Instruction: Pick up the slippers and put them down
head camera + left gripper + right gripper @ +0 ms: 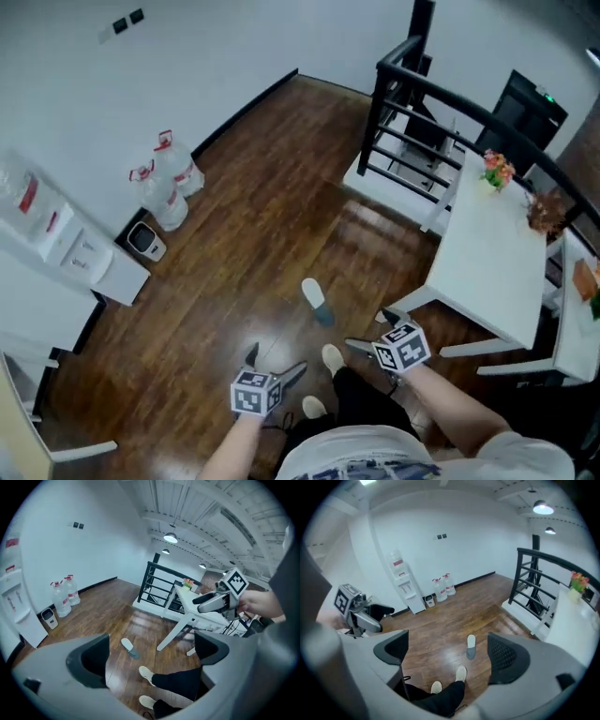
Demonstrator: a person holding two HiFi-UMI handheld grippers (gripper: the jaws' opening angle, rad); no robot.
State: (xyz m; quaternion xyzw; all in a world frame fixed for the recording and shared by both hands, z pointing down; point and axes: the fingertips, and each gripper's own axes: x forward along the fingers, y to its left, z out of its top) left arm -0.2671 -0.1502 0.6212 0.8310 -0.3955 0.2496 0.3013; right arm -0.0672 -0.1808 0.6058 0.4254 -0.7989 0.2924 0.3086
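The slipper [317,302], at twelve o'clock from the person's cream shoes [332,357], is white with a grey-blue toe band. The floor [262,234] is dark brown wood planking. The left claw [150,658] and right claw [447,651] are grey with black pads; their marker cubes [255,392] are black-and-white squares. The surface [487,253] at three o'clock is white, the railing [412,103] black.
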